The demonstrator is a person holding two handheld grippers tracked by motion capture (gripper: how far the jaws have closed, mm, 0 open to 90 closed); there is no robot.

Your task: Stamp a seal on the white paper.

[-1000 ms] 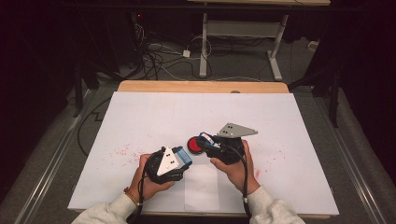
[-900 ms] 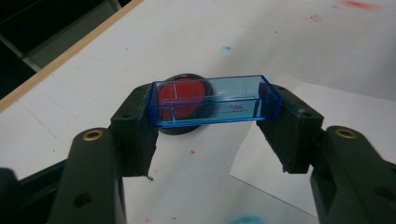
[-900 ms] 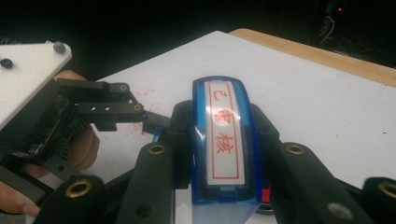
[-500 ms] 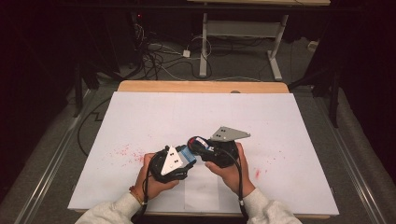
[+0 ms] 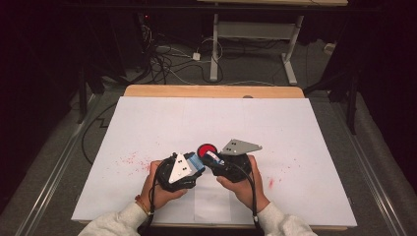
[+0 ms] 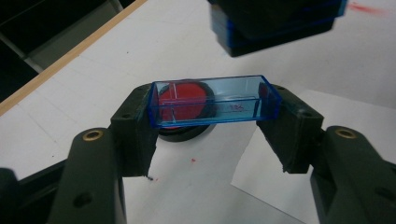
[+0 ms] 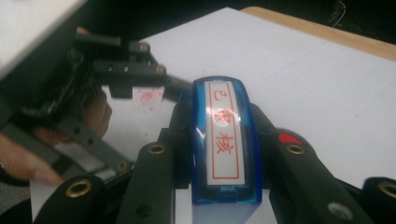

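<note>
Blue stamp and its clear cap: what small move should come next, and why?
Probably lower the stamp, held in the right gripper, onto the red ink pad. The left gripper already holds the clear blue cap off it, and the pad lies open beside both.

A clear blue plastic cap [image 6: 215,101], glossy and see-through, sits between the matt black plastic jaws of the left gripper [image 6: 212,130], whose brass-coloured metal screws catch the light. The right gripper [image 7: 224,154] clamps a glossy blue plastic stamp [image 7: 225,140] with a smooth white label printed in red. Below lie smooth matt white paper [image 5: 162,123], flecked with red ink, and the wooden table [image 5: 211,91].
</note>
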